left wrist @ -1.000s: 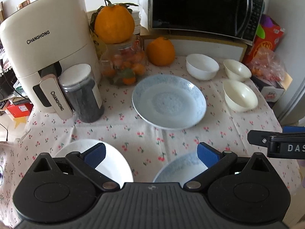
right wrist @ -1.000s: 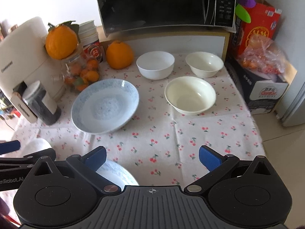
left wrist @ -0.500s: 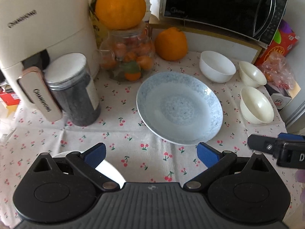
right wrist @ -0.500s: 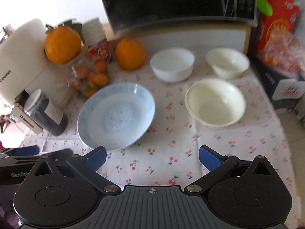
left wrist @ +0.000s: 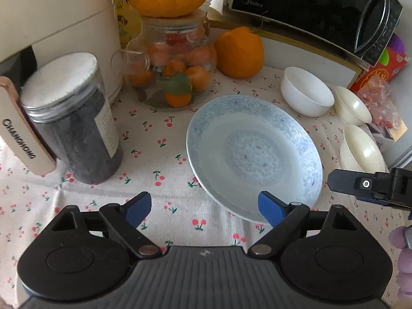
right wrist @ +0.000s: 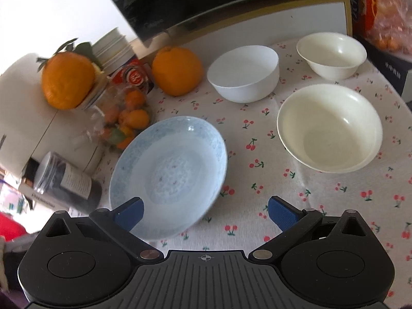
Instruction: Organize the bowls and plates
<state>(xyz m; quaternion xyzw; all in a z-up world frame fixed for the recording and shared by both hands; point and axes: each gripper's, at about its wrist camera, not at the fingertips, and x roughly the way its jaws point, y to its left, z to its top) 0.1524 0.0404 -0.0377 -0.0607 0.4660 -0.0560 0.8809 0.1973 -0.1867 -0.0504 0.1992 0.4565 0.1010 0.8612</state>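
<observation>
Pale blue, with a faint swirl pattern, the plate (left wrist: pixel 253 152) is sitting in the middle of the surface (left wrist: pixel 159 154), which is wearing a white cloth printed with small cherries. The left gripper (left wrist: pixel 206 207) is hanging low over the cloth at the plate's near edge; its jaws are closing but are standing wide apart, and its right blue pad is overlapping the plate's near rim in the left wrist view while the left pad is over bare cloth. Nothing is being held between them. The right gripper (right wrist: pixel 204 212) is also gaping wide and gripping nothing, its left pad lying over the plate's near rim in its own view, its right pad over the cloth.

Three bowls are standing to the right of the plate: a white bowl (right wrist: pixel 243 73) towards the back, a small cream bowl (right wrist: pixel 332 54) beside it, and a large cream bowl (right wrist: pixel 329 127) nearer the front. All are sitting upright and apart from one another.

On the left, a dark jar (left wrist: pixel 72 121) is standing just beside a cream air fryer (left wrist: pixel 51 18). A glass jar of small oranges (left wrist: pixel 172 77) is carrying a large orange on its lid, and another orange (left wrist: pixel 239 52) is resting beside it, below the microwave (left wrist: pixel 311 7).
</observation>
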